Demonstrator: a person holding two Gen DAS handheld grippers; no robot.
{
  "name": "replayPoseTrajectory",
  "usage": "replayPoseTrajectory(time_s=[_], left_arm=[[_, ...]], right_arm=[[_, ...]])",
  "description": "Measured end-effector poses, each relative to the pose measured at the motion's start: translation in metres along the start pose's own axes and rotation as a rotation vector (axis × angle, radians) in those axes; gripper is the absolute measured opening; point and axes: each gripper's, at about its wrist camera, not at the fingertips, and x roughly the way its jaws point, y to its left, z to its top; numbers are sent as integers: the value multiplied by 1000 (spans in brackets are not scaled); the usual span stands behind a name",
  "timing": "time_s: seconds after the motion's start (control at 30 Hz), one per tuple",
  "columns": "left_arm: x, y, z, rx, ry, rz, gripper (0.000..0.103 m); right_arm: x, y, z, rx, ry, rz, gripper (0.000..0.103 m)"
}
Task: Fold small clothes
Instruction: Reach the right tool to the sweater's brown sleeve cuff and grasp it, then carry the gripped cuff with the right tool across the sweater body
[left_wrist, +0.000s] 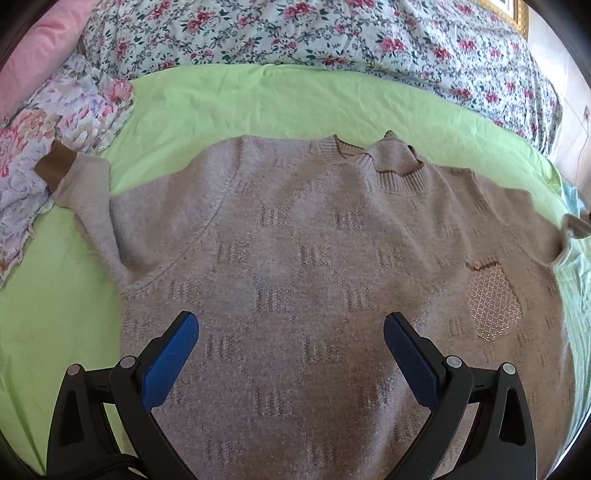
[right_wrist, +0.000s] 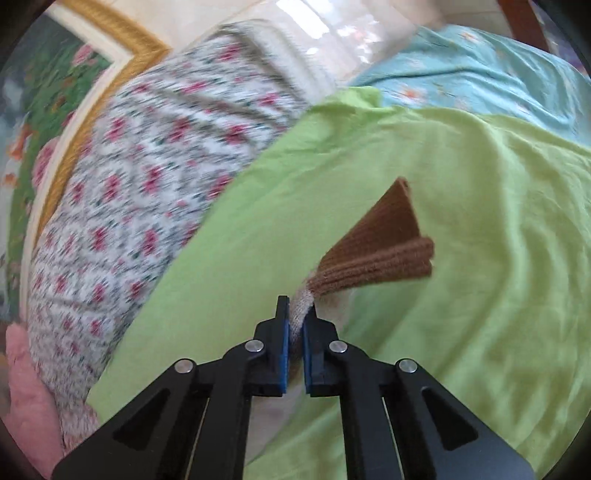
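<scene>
Green sheet (left_wrist: 258, 99), floral quilt (left_wrist: 332, 33), pink pillow (left_wrist: 40, 48), framed picture (right_wrist: 74, 85).

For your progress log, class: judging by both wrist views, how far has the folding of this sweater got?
Done: the beige sweater lies spread flat, front up, on the green sheet. In hand: the right gripper is shut on the sleeve just behind its brown cuff, raised off the sheet. The left gripper is open above the body. Left: no fold shows; the other sleeve lies stretched out.

left gripper (left_wrist: 291, 328): jaws spread wide | right gripper (right_wrist: 295, 314): clamped on sleeve (right_wrist: 373, 251)
</scene>
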Motion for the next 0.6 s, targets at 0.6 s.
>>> replayPoseTrajectory(time_s=[0.6], left_arm=[[-23,61,-15,-105,-5,-67,101]], right_arm=[[86,283,-252,-444,545,547,7]])
